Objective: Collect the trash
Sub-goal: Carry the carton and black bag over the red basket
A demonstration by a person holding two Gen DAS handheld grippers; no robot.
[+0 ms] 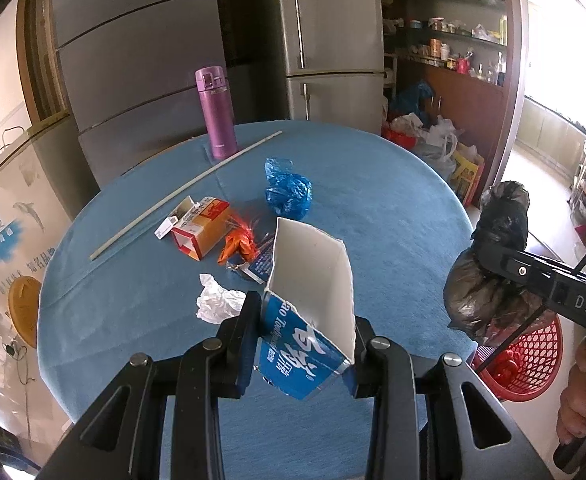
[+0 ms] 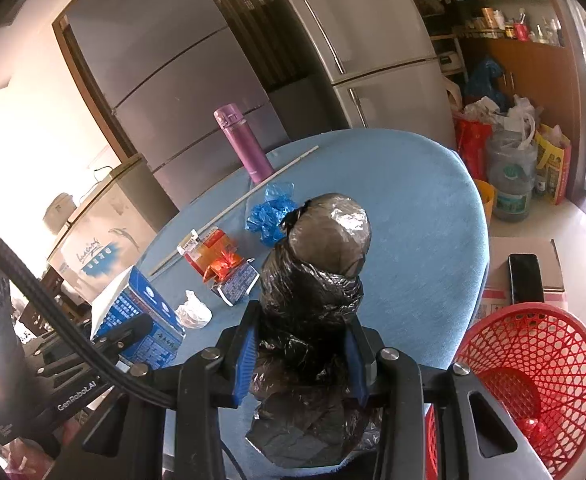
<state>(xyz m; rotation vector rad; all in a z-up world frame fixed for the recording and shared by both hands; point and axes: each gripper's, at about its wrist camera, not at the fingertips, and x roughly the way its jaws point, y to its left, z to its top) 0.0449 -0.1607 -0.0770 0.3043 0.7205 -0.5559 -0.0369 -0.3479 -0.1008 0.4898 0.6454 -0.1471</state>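
Trash is held in both claws at once. A blue toothpaste box (image 1: 309,320), torn open at its top, is pinched across its lower walls by the left claw (image 1: 307,344), low in the centre of the left wrist view; thin card of this kind is judged light and easily crushed, so the folded edges are the better place for a hold than the flat panels. A knotted black plastic bag (image 2: 317,304) is squeezed at its waist by the right claw (image 2: 303,354), in the lower middle of the right wrist view. It is judged soft and slippery, with a bunched neck the surest grip. A red basket (image 2: 533,380) is seen at lower right, beside the blue counter (image 2: 413,240). More litter is left on the counter: an orange carton (image 1: 201,228), a crumpled blue bag (image 1: 287,192) and white paper (image 1: 217,304).
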